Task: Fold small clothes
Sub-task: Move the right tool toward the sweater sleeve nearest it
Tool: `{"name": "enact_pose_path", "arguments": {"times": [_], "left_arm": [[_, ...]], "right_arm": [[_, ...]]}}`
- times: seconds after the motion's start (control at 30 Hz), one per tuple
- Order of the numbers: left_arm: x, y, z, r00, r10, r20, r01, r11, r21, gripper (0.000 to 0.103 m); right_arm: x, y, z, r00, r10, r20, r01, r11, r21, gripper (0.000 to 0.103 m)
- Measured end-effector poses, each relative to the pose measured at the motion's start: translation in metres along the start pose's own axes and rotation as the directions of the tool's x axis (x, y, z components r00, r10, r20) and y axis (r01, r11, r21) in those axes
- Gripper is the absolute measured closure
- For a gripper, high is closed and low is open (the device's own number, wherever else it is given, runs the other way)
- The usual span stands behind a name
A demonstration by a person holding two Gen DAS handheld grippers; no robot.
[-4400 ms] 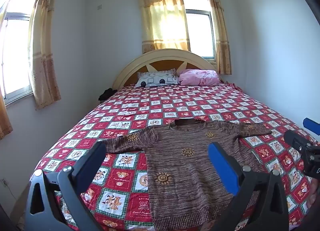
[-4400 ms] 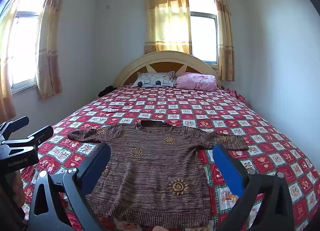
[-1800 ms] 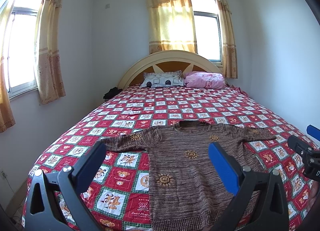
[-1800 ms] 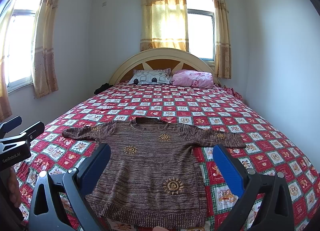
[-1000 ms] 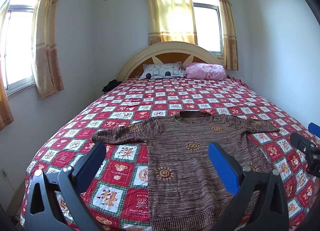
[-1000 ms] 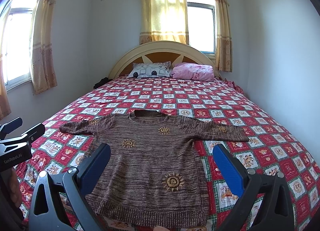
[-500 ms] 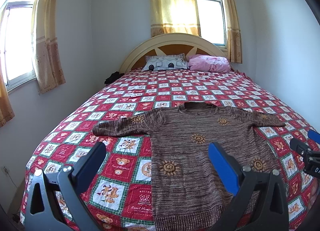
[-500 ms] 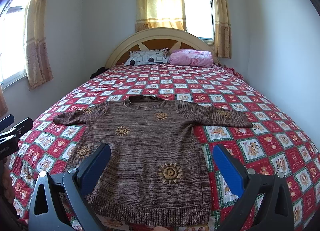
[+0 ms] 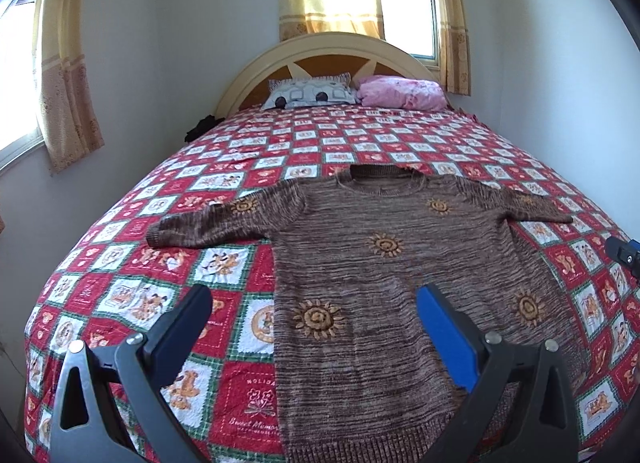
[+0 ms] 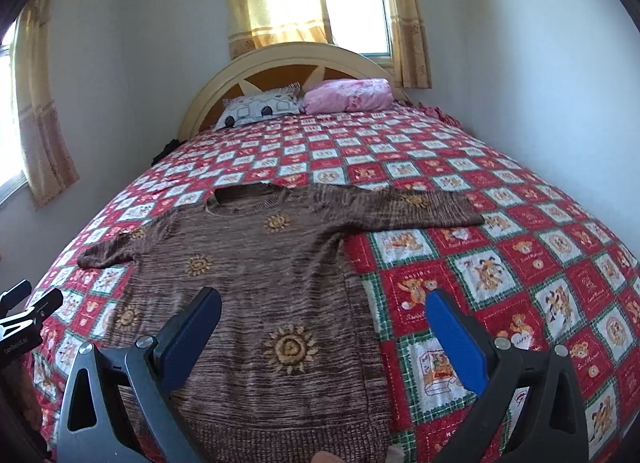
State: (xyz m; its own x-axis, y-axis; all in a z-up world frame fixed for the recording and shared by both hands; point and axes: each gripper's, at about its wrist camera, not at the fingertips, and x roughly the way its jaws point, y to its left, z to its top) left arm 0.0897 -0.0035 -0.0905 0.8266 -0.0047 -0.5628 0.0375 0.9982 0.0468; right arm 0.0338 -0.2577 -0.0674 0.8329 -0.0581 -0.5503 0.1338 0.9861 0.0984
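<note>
A brown knit sweater (image 9: 384,263) with orange sun motifs lies flat and face up on the bed, sleeves spread to both sides, hem toward me. It also shows in the right wrist view (image 10: 256,287). My left gripper (image 9: 316,327) is open and empty, hovering above the sweater's lower left part. My right gripper (image 10: 324,327) is open and empty above the sweater's lower right edge. The left gripper's body shows at the left edge of the right wrist view (image 10: 20,319); the right gripper's tip shows at the right edge of the left wrist view (image 9: 624,255).
The bed has a red, white and green checked quilt (image 9: 168,295) and an arched headboard (image 9: 332,51). A patterned pillow (image 9: 308,93) and a pink pillow (image 9: 400,93) lie at the head. Walls stand close on both sides; curtained windows lie behind.
Both grippers have moved forward and down toward the bed, so the sweater looks larger. The right view has swung toward the sweater's right side. Both grippers stay open.
</note>
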Motion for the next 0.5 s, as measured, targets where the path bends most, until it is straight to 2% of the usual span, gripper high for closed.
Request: {"name": "enact_pose_path", "arguments": {"times": [0.23,0.33,0.5], "left_arm": [[0.046,-0.002,0.008,0.999,-0.02,-0.048,0.021,1.0,0.016,0.0],[0.057,-0.001,0.017,0.999,-0.016,-0.037,0.017,1.0,0.021,0.0],[0.08,0.002,0.033,1.0,0.009,-0.018,-0.008,0.999,0.047,0.0]], "right_arm": [[0.046,-0.033,0.003,0.997,-0.038,-0.069,0.041,0.998,0.038,0.001],[0.066,-0.048,0.011,0.995,-0.026,-0.1,0.032,0.998,0.056,0.001],[0.091,-0.076,0.03,0.993,-0.05,-0.11,0.06,0.994,0.095,0.001]]}}
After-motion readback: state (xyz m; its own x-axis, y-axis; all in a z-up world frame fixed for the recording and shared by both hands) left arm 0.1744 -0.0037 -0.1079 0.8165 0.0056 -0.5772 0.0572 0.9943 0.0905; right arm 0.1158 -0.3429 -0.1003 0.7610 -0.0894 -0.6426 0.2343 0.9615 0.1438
